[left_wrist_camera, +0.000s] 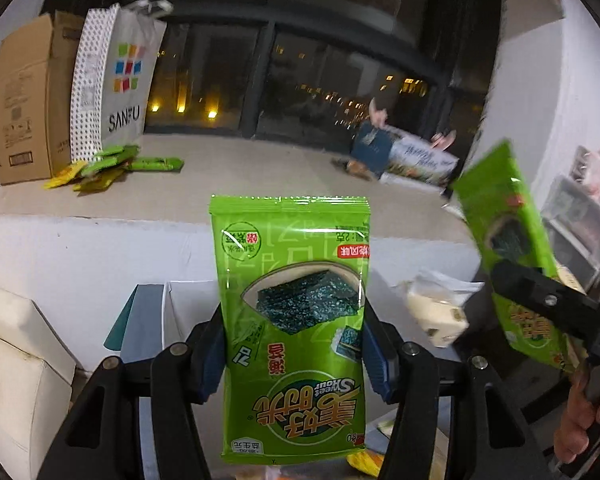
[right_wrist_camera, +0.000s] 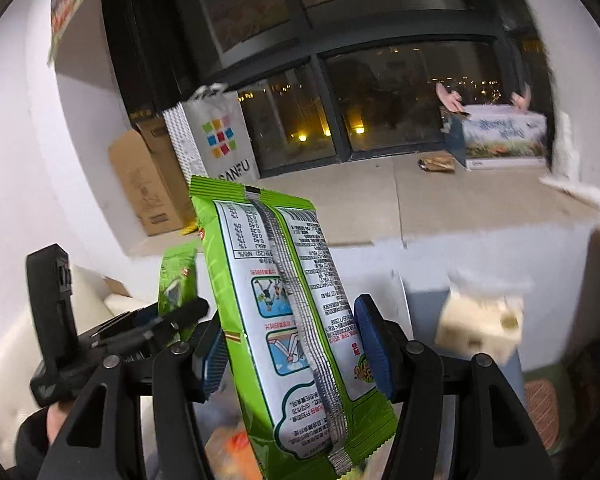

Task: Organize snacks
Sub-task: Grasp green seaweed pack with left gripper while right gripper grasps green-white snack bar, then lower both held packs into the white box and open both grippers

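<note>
My left gripper (left_wrist_camera: 294,344) is shut on a green seaweed snack packet (left_wrist_camera: 292,280), held upright, front side facing the camera. My right gripper (right_wrist_camera: 296,354) is shut on a second green seaweed packet (right_wrist_camera: 284,300), held tilted with its printed back side showing. In the left wrist view the right gripper (left_wrist_camera: 540,300) and its packet (left_wrist_camera: 504,216) show at the right. In the right wrist view the left gripper (right_wrist_camera: 168,320) and its packet (right_wrist_camera: 176,284) show at the left. A pile of green and yellow snack packets (left_wrist_camera: 108,168) lies on the window ledge (left_wrist_camera: 260,176) beside a cardboard box.
On the ledge stand a cardboard box (left_wrist_camera: 24,100) and a white SANFU bag (left_wrist_camera: 120,76) at the left, and a printed carton (left_wrist_camera: 412,156) at the right. A brown packet (right_wrist_camera: 436,162) lies near that carton. A white tissue pack (left_wrist_camera: 436,312) sits lower right.
</note>
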